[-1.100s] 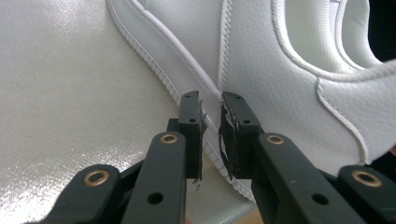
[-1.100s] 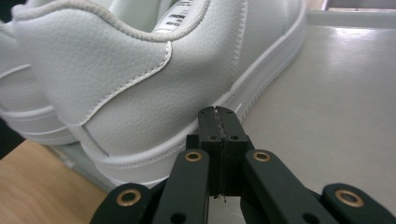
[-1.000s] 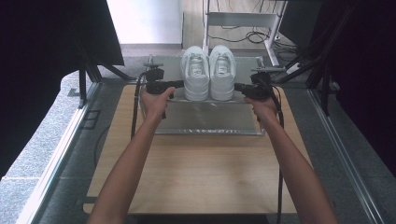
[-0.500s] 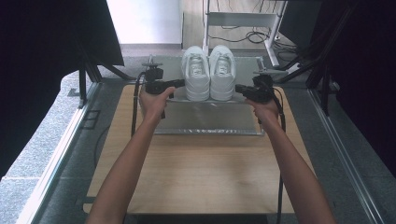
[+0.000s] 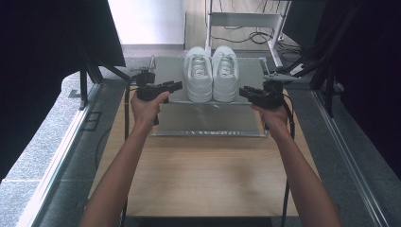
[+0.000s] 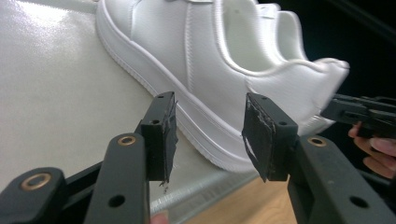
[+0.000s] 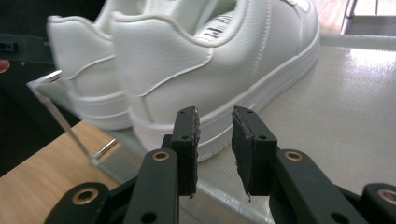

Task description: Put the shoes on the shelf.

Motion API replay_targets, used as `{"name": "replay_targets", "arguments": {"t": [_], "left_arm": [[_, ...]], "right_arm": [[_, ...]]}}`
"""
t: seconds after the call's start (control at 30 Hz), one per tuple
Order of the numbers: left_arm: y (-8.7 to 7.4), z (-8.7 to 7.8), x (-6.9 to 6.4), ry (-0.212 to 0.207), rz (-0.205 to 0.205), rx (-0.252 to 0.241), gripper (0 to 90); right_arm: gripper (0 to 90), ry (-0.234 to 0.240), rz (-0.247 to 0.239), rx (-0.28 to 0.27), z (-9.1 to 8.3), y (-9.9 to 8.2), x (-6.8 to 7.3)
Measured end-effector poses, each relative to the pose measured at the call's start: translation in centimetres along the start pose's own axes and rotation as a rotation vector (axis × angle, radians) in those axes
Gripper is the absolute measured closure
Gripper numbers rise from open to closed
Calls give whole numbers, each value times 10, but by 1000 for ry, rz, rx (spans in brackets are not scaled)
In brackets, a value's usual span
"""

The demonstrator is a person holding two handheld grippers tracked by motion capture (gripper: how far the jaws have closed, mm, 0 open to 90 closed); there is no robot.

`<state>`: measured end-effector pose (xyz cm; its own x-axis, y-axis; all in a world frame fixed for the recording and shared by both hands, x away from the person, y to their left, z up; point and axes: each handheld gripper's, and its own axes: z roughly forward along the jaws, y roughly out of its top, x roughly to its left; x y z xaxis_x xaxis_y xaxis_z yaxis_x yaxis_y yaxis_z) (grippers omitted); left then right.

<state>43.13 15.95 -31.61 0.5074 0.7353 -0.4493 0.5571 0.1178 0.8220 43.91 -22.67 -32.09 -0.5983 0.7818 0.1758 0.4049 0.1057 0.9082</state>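
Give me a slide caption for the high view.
Two hand-held grippers, left and right, flank white sneakers on a clear stand.

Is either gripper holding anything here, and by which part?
Nothing. Both the left gripper and right gripper have open jaws, just short of the white shoes.

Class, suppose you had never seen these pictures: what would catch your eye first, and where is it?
A pair of white sneakers stands side by side on a raised metal shelf at the table's far end. The left gripper and right gripper, both open, flank their heels from either side.
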Motion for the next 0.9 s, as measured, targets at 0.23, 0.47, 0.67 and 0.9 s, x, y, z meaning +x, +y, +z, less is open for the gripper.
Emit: {"name": "replay_targets", "arguments": {"t": [0.23,0.47,0.67,0.9], "left_arm": [[-25,-28,-1,-42,13,-26,532],[-56,-44,-1,-54,34,-6,513],[-94,-57,2,-74,43,9,514],[-123,-62,5,-68,32,36,495]], "right_arm": [[676,31,-19,-49,-21,-15,6],[647,36,-42,-82,-45,-46,13],[611,44,-16,-97,-58,-79,12],[587,42,-12,-65,-64,-111,13]]}}
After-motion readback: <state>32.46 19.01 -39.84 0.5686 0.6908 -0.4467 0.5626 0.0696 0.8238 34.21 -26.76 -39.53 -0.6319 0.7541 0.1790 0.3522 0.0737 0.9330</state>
